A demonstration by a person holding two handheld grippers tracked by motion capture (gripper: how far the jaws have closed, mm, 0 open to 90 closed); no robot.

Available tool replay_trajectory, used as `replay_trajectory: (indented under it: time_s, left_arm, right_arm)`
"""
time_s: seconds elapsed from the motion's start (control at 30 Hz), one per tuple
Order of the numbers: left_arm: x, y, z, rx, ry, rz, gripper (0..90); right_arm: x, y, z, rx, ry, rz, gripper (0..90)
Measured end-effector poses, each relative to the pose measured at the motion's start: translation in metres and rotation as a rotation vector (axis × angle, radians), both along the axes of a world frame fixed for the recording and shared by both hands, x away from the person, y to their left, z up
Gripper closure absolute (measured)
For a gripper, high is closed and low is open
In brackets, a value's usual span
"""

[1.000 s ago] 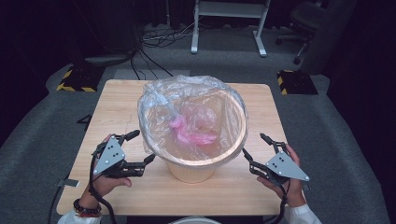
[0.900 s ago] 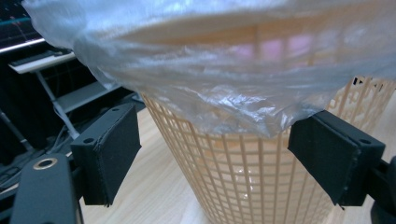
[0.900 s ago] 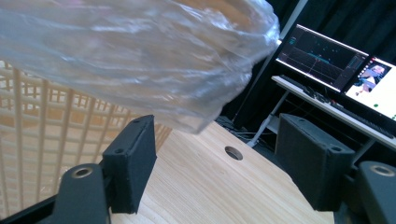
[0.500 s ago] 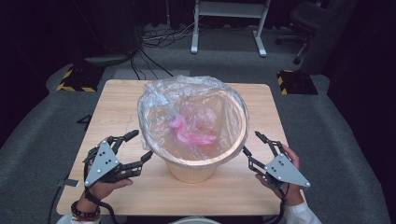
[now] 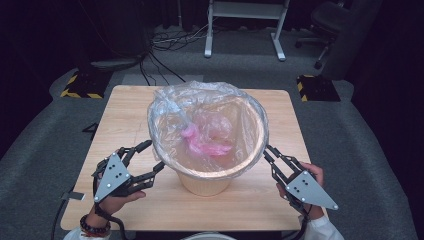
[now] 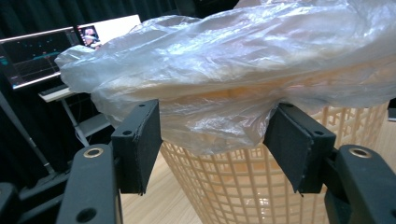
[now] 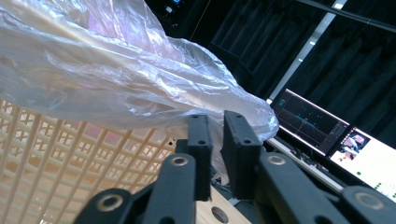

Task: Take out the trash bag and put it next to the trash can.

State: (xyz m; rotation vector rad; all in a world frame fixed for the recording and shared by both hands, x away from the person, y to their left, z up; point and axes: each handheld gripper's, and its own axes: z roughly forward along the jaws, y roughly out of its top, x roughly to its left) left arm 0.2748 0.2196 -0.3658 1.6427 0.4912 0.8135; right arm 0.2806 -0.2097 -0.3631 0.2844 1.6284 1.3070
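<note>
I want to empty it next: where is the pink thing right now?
In the high view the pink thing lies inside the clear bag liner of the lattice basket, mid-table between both grippers.

The bag (image 5: 207, 107) is thin, see-through plastic, shiny and full of crinkles. The basket (image 6: 243, 186) is cream plastic, hard, with a grid of little holes. The bench (image 5: 125, 115) is pale wood, smooth and dull. The claws (image 5: 145, 160) are black and matt, with rough, soft-looking pads (image 6: 147, 140). Each has a flat grey plate (image 5: 112, 175) on top. The floor (image 5: 45, 165) is grey carpet, fuzzy.
</note>
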Motion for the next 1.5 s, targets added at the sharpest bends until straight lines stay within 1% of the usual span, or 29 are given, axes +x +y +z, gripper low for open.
replay_trajectory:
  time_s: [0.03, 0.1, 0.13, 0.2, 0.27, 0.3, 0.37, 0.43, 0.57, 0.67, 0.73, 0.83, 0.87, 0.93, 1.0, 1.03, 1.07, 1.1, 1.13, 1.17, 1.2, 1.23, 1.27, 1.3, 1.37, 1.43, 1.47, 1.5]
  left_arm:
    - [0.0, 0.0, 0.0, 0.0, -0.007, 0.003, 36.5]
    - [-0.001, -0.001, 0.0, 0.0, -0.005, -0.004, 40.3]
    - [-0.002, -0.001, 0.0, 0.003, -0.01, -0.004, 40.4]
    - [-0.002, -0.002, -0.001, -0.001, -0.013, -0.001, 39.7]
    - [-0.002, -0.003, -0.001, -0.013, -0.003, -0.015, 36.7]
    - [-0.003, -0.003, -0.001, -0.014, 0.001, -0.016, 35.6]
    - [-0.005, -0.005, -0.001, -0.006, -0.003, -0.022, 33.2]
    - [-0.007, -0.007, -0.001, -0.007, -0.014, -0.017, 31.6]
    - [-0.012, -0.01, 0.0, -0.005, -0.028, -0.028, 31.7]
    - [-0.016, -0.013, 0.001, 0.005, -0.051, -0.022, 31.8]
    - [-0.019, -0.014, 0.002, 0.013, -0.066, -0.01, 31.8]
    - [-0.021, -0.013, 0.003, 0.003, -0.075, -0.008, 31.8]
    - [-0.022, -0.013, 0.004, 0.001, -0.081, -0.006, 32.4]
    - [-0.023, -0.014, 0.005, 0.003, -0.098, 0.015, 35.7]
    - [-0.022, -0.014, 0.006, 0.017, -0.098, 0.018, 42.0]
    - [-0.021, -0.015, 0.006, 0.018, -0.102, 0.025, 44.6]
    - [-0.021, -0.015, 0.006, 0.019, -0.107, 0.026, 49.4]
    - [-0.021, -0.014, 0.006, 0.02, -0.106, 0.015, 55.3]
    - [-0.021, -0.014, 0.006, 0.025, -0.104, 0.008, 57.8]
    - [-0.021, -0.013, 0.006, 0.029, -0.108, 0.006, 60.2]
    - [-0.021, -0.013, 0.006, 0.035, -0.109, -0.001, 64.5]
    - [-0.022, -0.014, 0.006, 0.037, -0.11, -0.006, 66.0]
    - [-0.022, -0.014, 0.006, 0.038, -0.108, -0.01, 66.8]
    - [-0.022, -0.013, 0.007, 0.04, -0.106, -0.016, 67.1]
    - [-0.022, -0.014, 0.007, 0.038, -0.1, -0.026, 67.6]
    - [-0.022, -0.015, 0.007, 0.041, -0.099, -0.033, 68.4]
    - [-0.023, -0.016, 0.007, 0.041, -0.097, -0.028, 66.4]
    - [-0.023, -0.016, 0.006, 0.042, -0.095, -0.029, 60.3]
  right_arm:
    - [0.0, 0.0, 0.001, -0.003, -0.001, 0.001, 83.7]
    - [-0.001, 0.001, 0.002, 0.002, -0.011, 0.0, 85.2]
    - [-0.001, 0.0, 0.002, 0.005, -0.013, -0.001, 85.9]
    - [-0.002, 0.0, 0.005, 0.018, -0.02, 0.002, 87.6]
    - [-0.003, 0.0, 0.008, 0.03, -0.029, 0.007, 89.0]
    - [-0.004, 0.001, 0.01, 0.033, -0.034, 0.01, 89.2]
    - [-0.004, 0.004, 0.014, 0.037, -0.041, 0.011, 89.5]
    - [-0.004, 0.007, 0.017, 0.041, -0.046, 0.019, 89.4]
    - [-0.005, 0.013, 0.024, 0.046, -0.06, 0.038, 89.4]
    - [-0.006, 0.019, 0.032, 0.028, -0.072, 0.056, 89.4]
    - [-0.007, 0.023, 0.035, 0.019, -0.069, 0.06, 89.4]
    - [-0.009, 0.024, 0.035, 0.019, -0.083, 0.053, 85.9]
    - [-0.01, 0.023, 0.034, 0.025, -0.079, 0.049, 81.8]
    - [-0.013, 0.021, 0.032, 0.023, -0.075, 0.028, 75.1]
    - [-0.017, 0.018, 0.028, 0.013, -0.065, 0.014, 64.0]
    - [-0.02, 0.017, 0.026, 0.0, -0.055, 0.018, 62.3]
    - [-0.022, 0.015, 0.024, -0.018, -0.047, 0.027, 58.8]
    - [-0.023, 0.014, 0.022, -0.029, -0.037, 0.032, 55.6]
    - [-0.025, 0.013, 0.02, -0.038, -0.016, 0.048, 52.5]
    - [-0.026, 0.012, 0.018, -0.047, 0.015, 0.079, 50.4]
    - [-0.027, 0.011, 0.016, -0.066, 0.028, 0.087, 48.4]
    - [-0.027, 0.012, 0.014, -0.087, 0.017, 0.073, 46.8]
    - [-0.028, 0.012, 0.01, -0.12, 0.012, 0.073, 46.2]
    - [-0.027, 0.014, 0.007, -0.131, 0.01, 0.067, 45.3]
    - [-0.025, 0.019, 0.002, -0.17, -0.002, 0.011, 46.4]
    - [-0.024, 0.023, -0.002, -0.183, -0.044, -0.027, 51.3]
    - [-0.024, 0.024, -0.002, -0.176, -0.063, -0.041, 56.2]
    - [-0.024, 0.024, -0.002, -0.168, -0.075, -0.056, 64.6]
